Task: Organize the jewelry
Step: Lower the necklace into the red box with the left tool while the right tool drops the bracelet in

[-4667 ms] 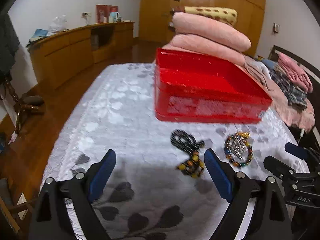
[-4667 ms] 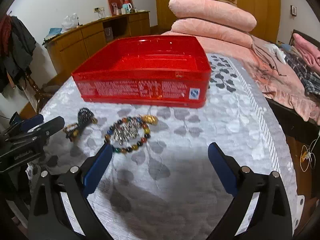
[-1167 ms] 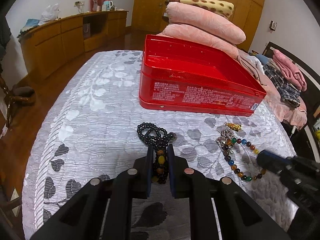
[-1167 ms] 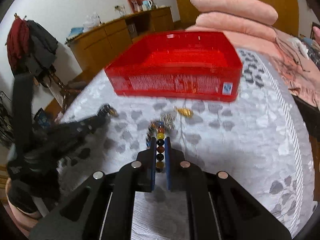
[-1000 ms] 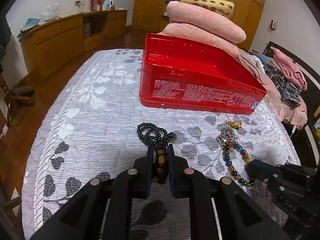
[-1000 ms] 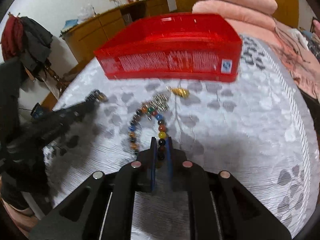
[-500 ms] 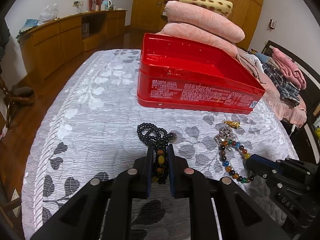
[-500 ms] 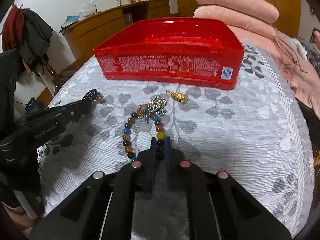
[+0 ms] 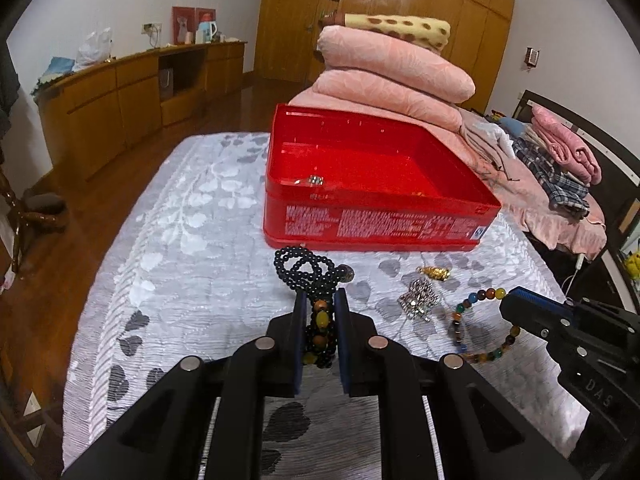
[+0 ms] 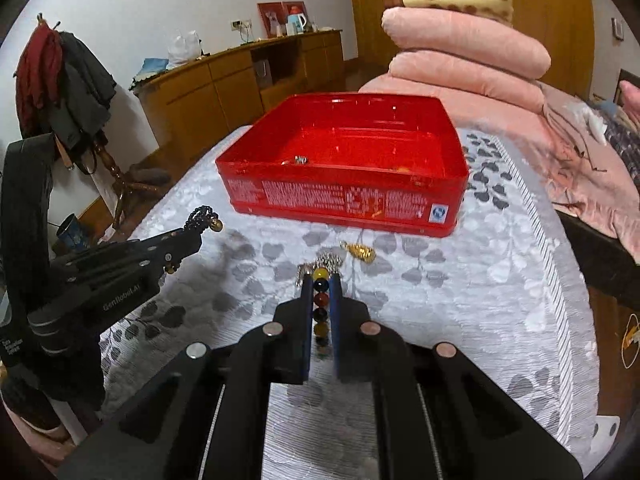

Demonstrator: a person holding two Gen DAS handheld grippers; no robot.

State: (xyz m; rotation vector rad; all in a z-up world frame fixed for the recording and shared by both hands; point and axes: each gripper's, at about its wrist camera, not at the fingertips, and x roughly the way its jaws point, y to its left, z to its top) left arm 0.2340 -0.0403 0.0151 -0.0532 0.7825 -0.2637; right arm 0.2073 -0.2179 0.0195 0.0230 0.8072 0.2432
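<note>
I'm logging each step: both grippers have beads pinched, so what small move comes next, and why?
Probably lift both strands toward the red box: the left gripper is shut on the black bead necklace, the right gripper on the multicolored bracelet.

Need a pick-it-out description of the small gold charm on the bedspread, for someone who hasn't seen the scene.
Find the red box on the grey leaf-print bedspread. Just in front of its near wall, toward its right end, lies the gold charm, beside the silver bead cluster. It is the only gold, cone-shaped piece; the bracelets nearby are strings of round beads.
</note>
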